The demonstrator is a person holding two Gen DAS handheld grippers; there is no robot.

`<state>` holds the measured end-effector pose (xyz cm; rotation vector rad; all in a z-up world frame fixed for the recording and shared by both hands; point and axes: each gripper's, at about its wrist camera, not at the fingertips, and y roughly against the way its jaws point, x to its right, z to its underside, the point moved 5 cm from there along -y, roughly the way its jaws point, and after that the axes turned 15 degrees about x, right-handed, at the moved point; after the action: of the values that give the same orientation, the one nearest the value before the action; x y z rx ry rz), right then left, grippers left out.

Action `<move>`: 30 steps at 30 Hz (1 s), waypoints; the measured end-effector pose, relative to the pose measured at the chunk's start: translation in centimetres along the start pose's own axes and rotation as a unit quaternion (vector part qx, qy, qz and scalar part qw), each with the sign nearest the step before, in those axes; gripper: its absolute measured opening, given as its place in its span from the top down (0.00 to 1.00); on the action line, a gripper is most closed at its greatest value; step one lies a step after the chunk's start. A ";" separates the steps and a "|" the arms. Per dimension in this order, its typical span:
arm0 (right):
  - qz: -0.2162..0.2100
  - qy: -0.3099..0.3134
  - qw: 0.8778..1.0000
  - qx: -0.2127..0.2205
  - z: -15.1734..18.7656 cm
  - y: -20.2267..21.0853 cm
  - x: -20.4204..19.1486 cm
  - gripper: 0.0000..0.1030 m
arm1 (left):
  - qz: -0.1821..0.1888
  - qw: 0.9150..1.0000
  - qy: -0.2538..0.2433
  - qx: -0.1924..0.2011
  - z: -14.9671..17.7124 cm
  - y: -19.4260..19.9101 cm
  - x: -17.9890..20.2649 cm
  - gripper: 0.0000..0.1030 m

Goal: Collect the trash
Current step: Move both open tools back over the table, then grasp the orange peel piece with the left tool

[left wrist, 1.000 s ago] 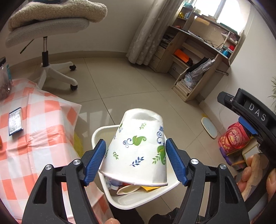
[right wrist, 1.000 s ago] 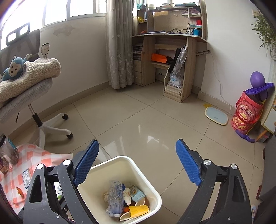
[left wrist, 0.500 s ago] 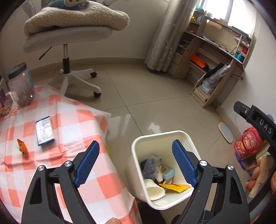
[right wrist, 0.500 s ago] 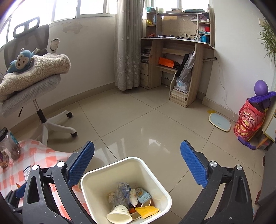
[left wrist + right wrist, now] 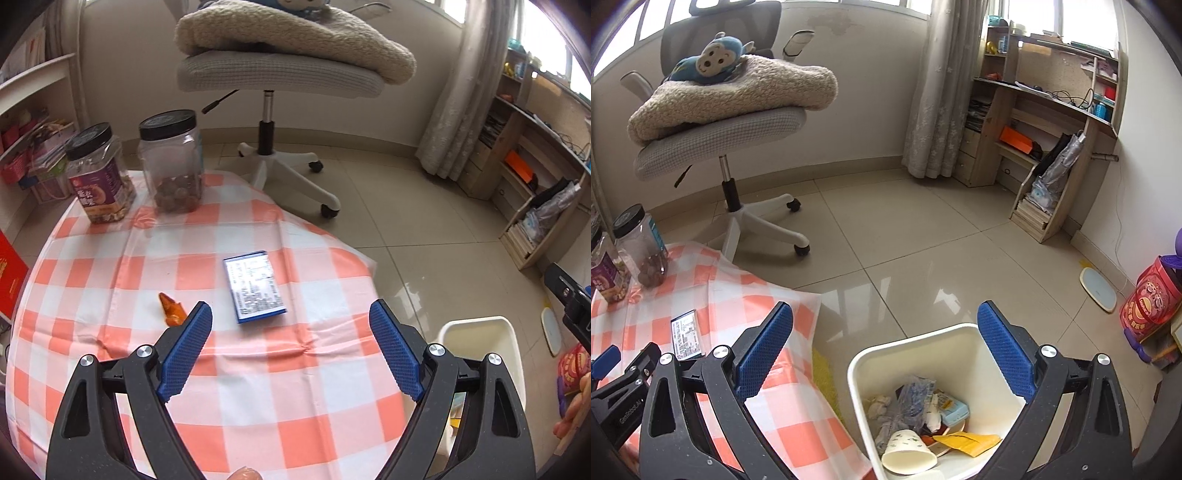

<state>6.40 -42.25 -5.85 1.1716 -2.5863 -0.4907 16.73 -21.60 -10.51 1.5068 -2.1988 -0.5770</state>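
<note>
- The left gripper (image 5: 290, 334) is seen spread wide over the checked tablecloth (image 5: 314, 384), nothing caught between its blue pads; its jaws were opening up just now.
- A blue-edged box (image 5: 255, 291) is laid flat on the cloth just ahead of it, with a small orange wrapper (image 5: 171, 309) beside the left pad.
- The right gripper (image 5: 884, 339) is held as wide as it goes too, empty, above the white bin (image 5: 871, 365) on the floor by the table.
- Inside the bin, a paper cup (image 5: 908, 452) on its side can be made out among wrappers.
</note>
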 end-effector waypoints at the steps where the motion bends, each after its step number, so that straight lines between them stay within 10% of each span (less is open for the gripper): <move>1: -0.004 0.002 1.000 -0.002 0.0 -0.2 -0.8 0.07 | -0.010 1.000 0.004 -0.002 0.0 -0.2 -1.1 0.18; 19: -0.066 0.020 0.996 -0.062 2.1 -3.3 -11.7 0.07 | -0.082 0.988 0.054 -0.116 4.5 -8.7 -10.9 0.23; 26: -0.074 0.019 0.991 -0.108 4.0 -5.5 -13.8 0.07 | -0.079 0.983 0.066 -0.154 6.3 -10.8 -12.1 0.68; 30: -0.081 0.036 0.988 -0.127 5.4 -6.1 -15.7 0.07 | -0.083 0.984 0.058 -0.145 5.9 -9.7 -13.3 0.78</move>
<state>18.61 -32.99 -14.77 1.2873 -2.2968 -0.7723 25.33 -11.73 -22.03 1.5319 -1.8227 -0.8033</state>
